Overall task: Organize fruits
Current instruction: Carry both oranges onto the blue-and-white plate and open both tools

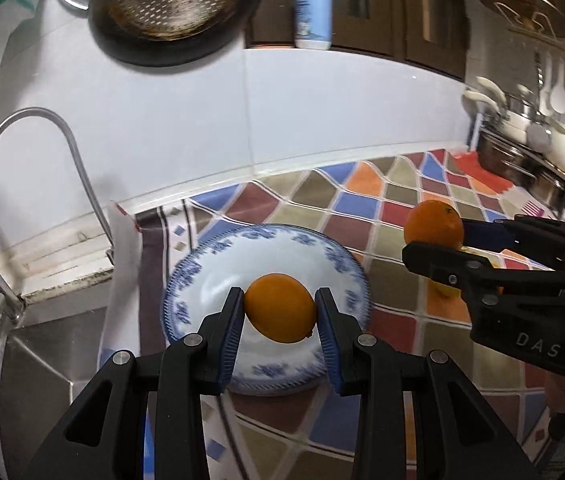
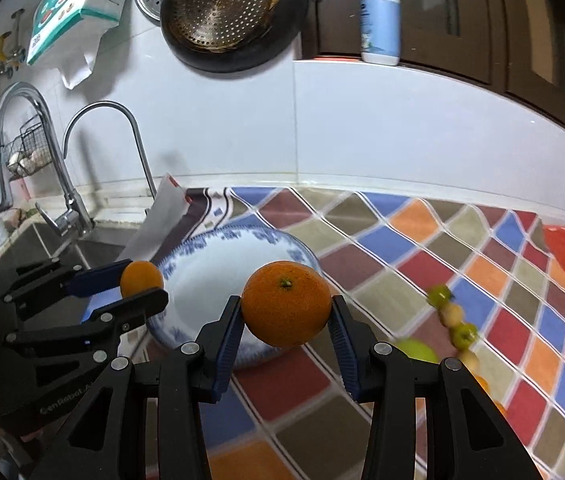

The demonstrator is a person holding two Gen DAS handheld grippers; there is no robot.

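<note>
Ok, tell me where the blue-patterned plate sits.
The blue-patterned plate rests on the checkered cloth beside the sink, directly below the left gripper and its orange.

White tiled wall (image 2: 362, 128) (glossy), dark cabinets (image 2: 482, 20)

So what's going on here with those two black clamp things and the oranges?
A person is sorting fruit with a handheld gripper in each hand. The left gripper is shut on a smooth orange held over the blue-and-white bowl, which has nothing in it yet. The right gripper is shut on a dimpled orange near the bowl's rim. More fruit lies on the checkered cloth.
</note>
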